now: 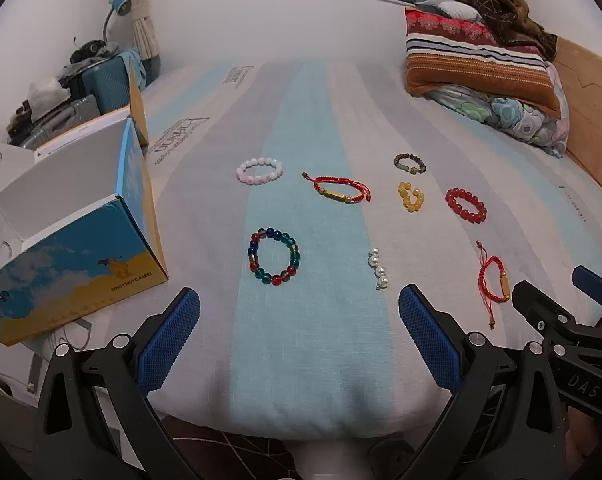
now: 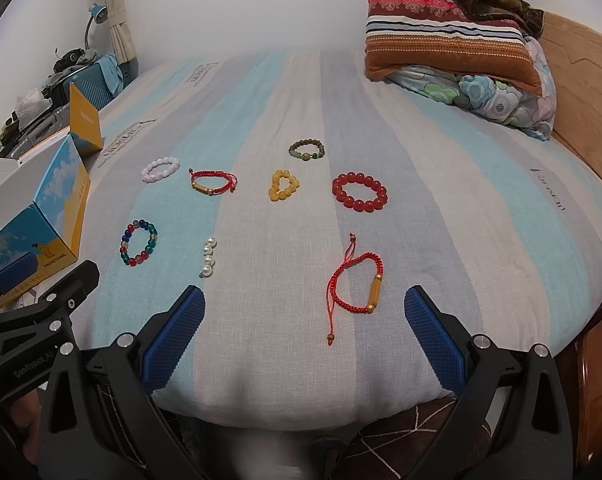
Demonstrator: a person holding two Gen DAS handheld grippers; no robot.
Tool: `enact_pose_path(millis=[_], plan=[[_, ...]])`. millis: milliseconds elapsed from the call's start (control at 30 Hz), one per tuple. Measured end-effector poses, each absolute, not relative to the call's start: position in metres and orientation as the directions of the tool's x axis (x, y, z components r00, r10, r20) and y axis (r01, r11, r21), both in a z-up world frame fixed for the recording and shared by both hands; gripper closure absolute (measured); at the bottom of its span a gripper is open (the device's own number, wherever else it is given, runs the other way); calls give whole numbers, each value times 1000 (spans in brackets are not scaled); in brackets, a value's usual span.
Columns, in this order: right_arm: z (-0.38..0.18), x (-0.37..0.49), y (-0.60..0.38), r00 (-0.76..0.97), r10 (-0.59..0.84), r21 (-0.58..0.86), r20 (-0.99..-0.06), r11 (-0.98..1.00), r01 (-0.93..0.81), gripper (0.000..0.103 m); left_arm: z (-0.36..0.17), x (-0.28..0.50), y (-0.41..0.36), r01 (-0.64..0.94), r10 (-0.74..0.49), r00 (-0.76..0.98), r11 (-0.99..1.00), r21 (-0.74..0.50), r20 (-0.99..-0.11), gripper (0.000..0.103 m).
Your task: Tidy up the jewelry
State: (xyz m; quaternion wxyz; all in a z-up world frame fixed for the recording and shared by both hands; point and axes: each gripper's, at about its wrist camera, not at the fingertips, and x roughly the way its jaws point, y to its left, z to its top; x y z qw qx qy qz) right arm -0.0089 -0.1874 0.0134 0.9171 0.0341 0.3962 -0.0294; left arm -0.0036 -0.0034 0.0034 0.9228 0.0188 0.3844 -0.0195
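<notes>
Two grippers, left (image 1: 299,308) & right (image 2: 305,306), jaws wide, over bed edge (image 2: 301,408).

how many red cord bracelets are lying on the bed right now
2. One red cord bracelet lies mid-bed, between the pink bead bracelet and the yellow one. The other cord bracelet lies nearest the right gripper. None looks hidden.

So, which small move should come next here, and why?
Probably lower the right tool onto the red cord bracelet just ahead: both tools are open and empty, every piece lies loose on the bed sheet, and the open box waits at left.
</notes>
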Motion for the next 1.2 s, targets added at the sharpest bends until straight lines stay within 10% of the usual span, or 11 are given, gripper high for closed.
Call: enact_pose_path(millis=[1200], plan=[[20, -14, -182, 702, -26, 39, -712, 996, 76, 7, 9, -9, -2, 47, -5, 724, 998, 41, -690, 6]])
